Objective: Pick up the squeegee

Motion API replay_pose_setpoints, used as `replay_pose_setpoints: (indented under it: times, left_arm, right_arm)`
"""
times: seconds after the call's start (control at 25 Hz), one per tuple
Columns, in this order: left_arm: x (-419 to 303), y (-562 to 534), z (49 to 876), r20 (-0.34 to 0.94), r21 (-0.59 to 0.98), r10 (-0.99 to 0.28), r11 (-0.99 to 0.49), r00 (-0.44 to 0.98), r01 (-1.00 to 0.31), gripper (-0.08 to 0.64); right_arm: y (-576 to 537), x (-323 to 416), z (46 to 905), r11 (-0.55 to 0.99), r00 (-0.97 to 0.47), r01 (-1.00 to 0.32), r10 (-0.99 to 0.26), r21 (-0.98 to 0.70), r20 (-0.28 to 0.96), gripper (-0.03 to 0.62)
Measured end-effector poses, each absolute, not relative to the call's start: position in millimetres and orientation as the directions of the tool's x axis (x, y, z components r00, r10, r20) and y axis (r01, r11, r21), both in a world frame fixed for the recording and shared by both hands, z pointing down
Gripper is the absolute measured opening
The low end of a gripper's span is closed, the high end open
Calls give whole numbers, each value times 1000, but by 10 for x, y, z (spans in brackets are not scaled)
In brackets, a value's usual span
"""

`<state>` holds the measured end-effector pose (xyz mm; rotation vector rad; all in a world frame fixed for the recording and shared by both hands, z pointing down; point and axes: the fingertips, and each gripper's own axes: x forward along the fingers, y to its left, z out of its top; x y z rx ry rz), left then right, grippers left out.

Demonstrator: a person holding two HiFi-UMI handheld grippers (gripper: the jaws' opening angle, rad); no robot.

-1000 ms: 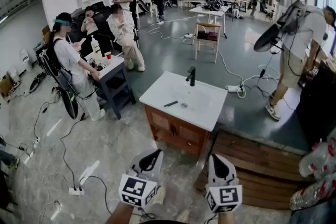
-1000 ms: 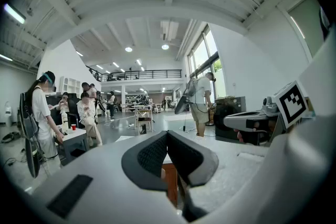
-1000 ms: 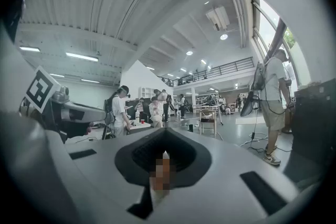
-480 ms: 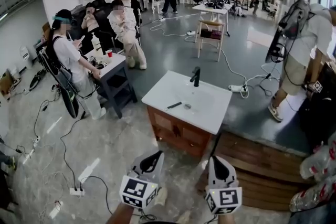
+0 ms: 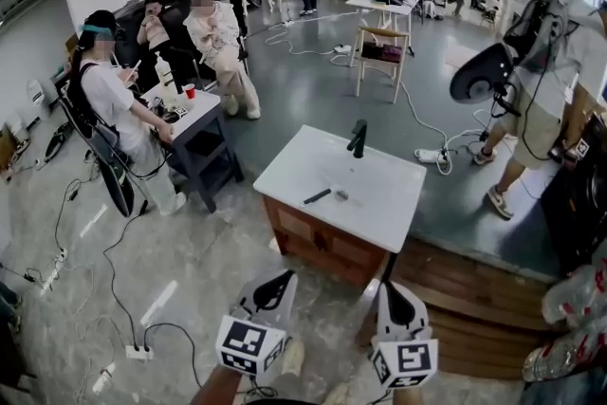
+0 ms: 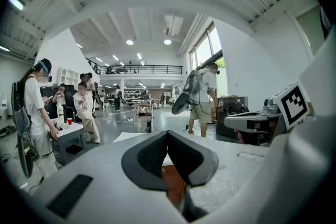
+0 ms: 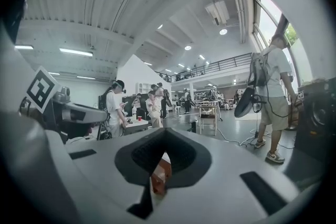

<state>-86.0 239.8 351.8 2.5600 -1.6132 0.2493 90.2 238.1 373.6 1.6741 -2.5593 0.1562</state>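
The squeegee [image 5: 317,196], a short dark bar, lies on the white countertop [image 5: 379,190] of a wooden sink cabinet, in front of a black faucet [image 5: 358,138]. A small grey object [image 5: 340,195] sits just right of it. My left gripper [image 5: 281,276] and right gripper [image 5: 390,286] hang side by side at the bottom of the head view, well short of the cabinet and pointing toward it. Both are shut with nothing between the pads, as the left gripper [image 6: 167,132] and right gripper [image 7: 165,131] show in their own views.
A wooden platform [image 5: 455,294] runs right of the cabinet. People sit round a dark side table [image 5: 194,123] at the left. A person with a black round dish [image 5: 479,71] stands at the right. Cables [image 5: 114,299] trail over the floor; a wooden stool [image 5: 379,52] stands farther back.
The sink cabinet and squeegee have drawn nearer and lower in the head view as both grippers advance toward them. Both stay shut. The person at right has swung the black dish.
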Motion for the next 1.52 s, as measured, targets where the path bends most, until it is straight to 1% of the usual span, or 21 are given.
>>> replay_pose_setpoints:
  times: [0.32, 0.68, 1.04, 1.52]
  left_arm:
    - [-1289, 1633, 3510, 192, 10, -865, -470, 463, -883, 2]
    - [-1597, 1006, 3584, 168, 11, -820, -553, 547, -833, 2]
    - [-1632, 548, 3598, 169, 17, -792, -592, 586, -806, 2]
    - [-1370, -387, 3781, 200, 10, -792, -588, 578, -809, 2]
  right_arm:
    - [1705, 464, 3763, 357, -359, -933, -924, -39, 128, -2]
    - [1214, 160, 3784, 269, -269, -963, -956, -21, 118, -2]
    - [825, 157, 3851, 217, -218, -976, -967, -21, 133, -2]
    - [-157, 439, 4028, 217, -221, -975, -964, -43, 148, -2]
